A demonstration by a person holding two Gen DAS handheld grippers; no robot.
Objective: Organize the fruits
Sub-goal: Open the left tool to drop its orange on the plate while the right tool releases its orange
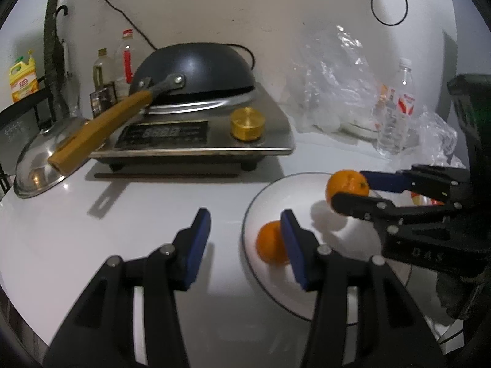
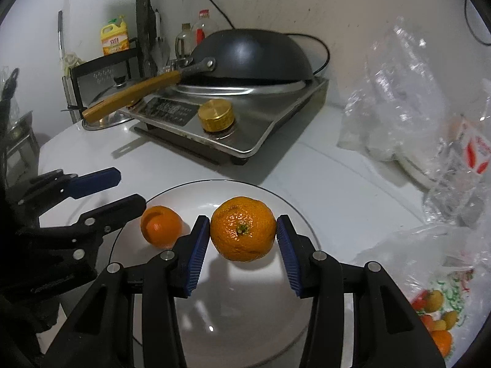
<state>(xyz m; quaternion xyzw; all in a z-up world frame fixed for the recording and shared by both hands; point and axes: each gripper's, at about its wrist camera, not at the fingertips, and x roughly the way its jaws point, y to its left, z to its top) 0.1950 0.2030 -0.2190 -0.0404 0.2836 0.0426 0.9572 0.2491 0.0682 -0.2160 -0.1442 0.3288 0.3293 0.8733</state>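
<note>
A white plate (image 1: pixel 276 202) (image 2: pixel 214 188) with a thin dark rim lies on the white counter. A small orange (image 1: pixel 270 243) (image 2: pixel 161 227) rests on the plate's left part. My left gripper (image 1: pixel 245 242) (image 2: pixel 130 188) stands open over the plate's left edge; the small orange lies just beyond its right finger, free of the pads. My right gripper (image 2: pixel 243 236) (image 1: pixel 349 187) is shut on a larger orange (image 2: pixel 243 228) (image 1: pixel 346 185), stem end facing the camera. That orange hangs a little above the plate and casts a shadow on it.
Behind the plate stands a steel cooker (image 1: pixel 196 141) with a gold knob (image 1: pixel 248 122) and an upturned black wok (image 1: pixel 196 70) whose wooden handle (image 1: pixel 98 128) juts left over a pot lid (image 1: pixel 33 165). Crumpled plastic bags (image 2: pixel 408 104), a water bottle (image 1: pixel 396 113) and a fruit-printed bag (image 2: pixel 438 312) crowd the right.
</note>
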